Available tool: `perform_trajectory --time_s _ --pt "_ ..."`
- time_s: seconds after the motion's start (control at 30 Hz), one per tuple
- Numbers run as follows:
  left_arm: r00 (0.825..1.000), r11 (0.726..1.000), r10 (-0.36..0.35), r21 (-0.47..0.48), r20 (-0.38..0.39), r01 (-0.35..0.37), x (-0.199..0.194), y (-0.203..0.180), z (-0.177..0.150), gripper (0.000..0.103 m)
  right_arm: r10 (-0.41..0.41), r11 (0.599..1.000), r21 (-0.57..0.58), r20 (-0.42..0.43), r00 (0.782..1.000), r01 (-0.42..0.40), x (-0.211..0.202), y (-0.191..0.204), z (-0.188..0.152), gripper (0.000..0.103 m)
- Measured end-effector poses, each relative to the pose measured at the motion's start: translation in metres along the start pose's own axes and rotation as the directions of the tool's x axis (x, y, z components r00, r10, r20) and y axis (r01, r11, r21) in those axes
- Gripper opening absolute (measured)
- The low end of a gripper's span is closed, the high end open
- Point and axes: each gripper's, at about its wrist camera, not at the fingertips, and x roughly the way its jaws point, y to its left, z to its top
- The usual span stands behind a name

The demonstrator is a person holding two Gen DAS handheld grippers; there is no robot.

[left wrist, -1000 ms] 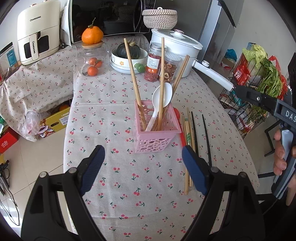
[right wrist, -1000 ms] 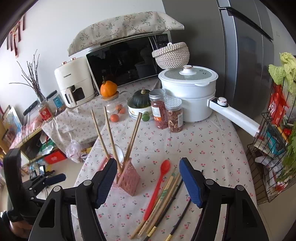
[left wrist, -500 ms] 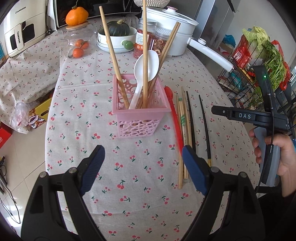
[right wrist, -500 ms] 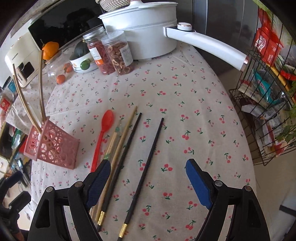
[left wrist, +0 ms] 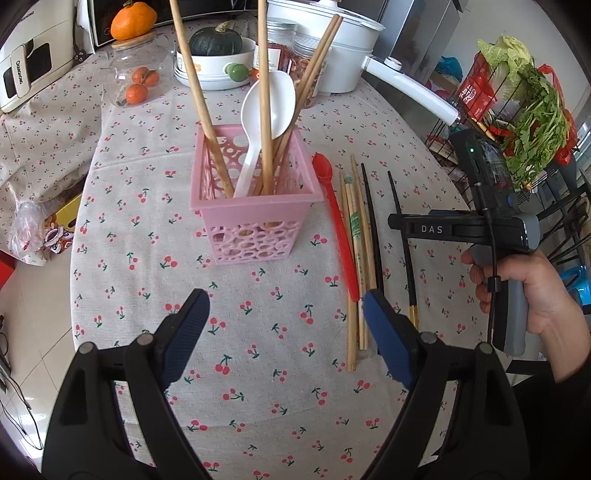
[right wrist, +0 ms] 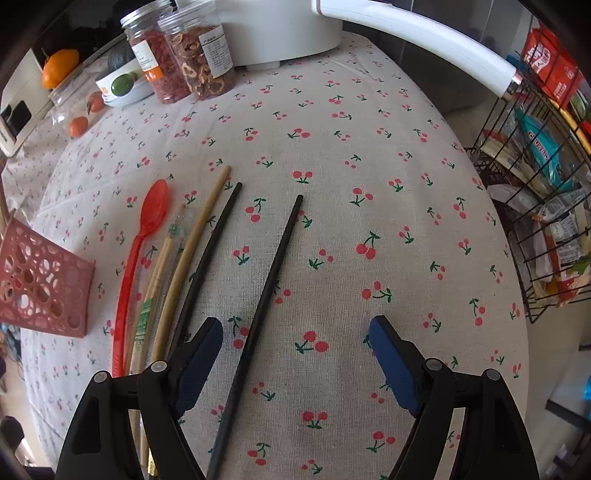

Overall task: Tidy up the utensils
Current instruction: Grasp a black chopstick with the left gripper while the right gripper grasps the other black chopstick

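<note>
Now the right gripper (right wrist: 295,336) hangs over one black chopstick (right wrist: 271,271) lying on the counter (right wrist: 369,166), jaws closing, not yet touching it. Left gripper (left wrist: 284,314) is released, empty, before the basket (left wrist: 255,218).

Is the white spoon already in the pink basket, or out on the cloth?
In. The white spoon stands handle-down inside the pink basket among wooden chopsticks; only the red spoon lies outside.

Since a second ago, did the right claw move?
Yes. The right claw came down toward the tablecloth, now straddling a black chopstick; the white pot slid upward.
</note>
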Motion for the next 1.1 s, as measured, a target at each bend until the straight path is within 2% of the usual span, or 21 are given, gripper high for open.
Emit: perform_trajectory --time_s 0.03,0.13,0.2,0.27,0.37,0.43,0.47,0.6,0.7,0.83,1.1 --pt "1.0 1.0 -0.005 0.007 0.001 0.005 0.0 -0.002 0.0 0.085 -0.022 1.0 -0.018 0.013 1.0 0.022 -0.001 0.003 -0.001 0.073" --pt "1.0 0.999 -0.021 0.026 0.001 0.021 -0.001 -0.008 -0.001 0.082 -0.005 0.999 -0.033 0.03 1.0 0.006 -0.006 0.01 -0.002 0.043" --pt "0.999 0.999 -0.036 0.037 -0.006 0.036 0.0 -0.014 -0.003 0.079 0.019 0.999 -0.048 0.026 0.999 -0.017 -0.009 0.013 -0.003 0.011" --pt "0.998 0.997 -0.053 0.048 -0.018 0.054 0.003 -0.022 -0.004 0.072 0.045 0.998 -0.038 0.014 0.999 -0.044 -0.01 0.011 -0.005 0.01" --pt "0.994 0.994 -0.09 0.062 -0.062 0.094 0.013 -0.036 -0.005 0.051 0.096 0.995 0.001 -0.003 0.995 -0.096 -0.012 0.0 -0.008 0.006" --pt "0.987 0.988 -0.123 0.083 -0.106 0.132 0.022 -0.05 -0.005 0.03 0.106 0.994 0.011 0.0 0.994 -0.106 -0.016 -0.01 -0.011 0.006" --pt "0.985 0.986 -0.127 0.094 -0.116 0.138 0.026 -0.058 -0.003 0.027 0.106 0.994 0.014 0.006 0.994 -0.107 -0.018 -0.016 -0.013 0.006" --pt "0.985 0.981 -0.123 0.132 -0.121 0.139 0.044 -0.085 0.009 0.021 0.144 0.988 0.058 0.025 0.989 -0.145 -0.031 -0.042 -0.019 0.006" --pt "0.979 0.986 -0.139 0.073 -0.147 0.15 0.067 -0.092 0.028 0.021 0.17 0.981 0.093 0.036 0.985 -0.172 -0.038 -0.063 -0.024 0.006" --pt "0.983 0.994 -0.103 0.029 -0.15 0.108 0.096 -0.098 0.053 0.013 0.199 0.97 0.132 0.044 0.979 -0.203 -0.044 -0.084 -0.031 0.006" --pt "0.983 1.0 -0.021 0.002 -0.18 0.022 0.137 -0.101 0.079 0.012 0.244 0.958 0.138 0.063 0.968 -0.25 -0.056 -0.1 -0.036 0.006"
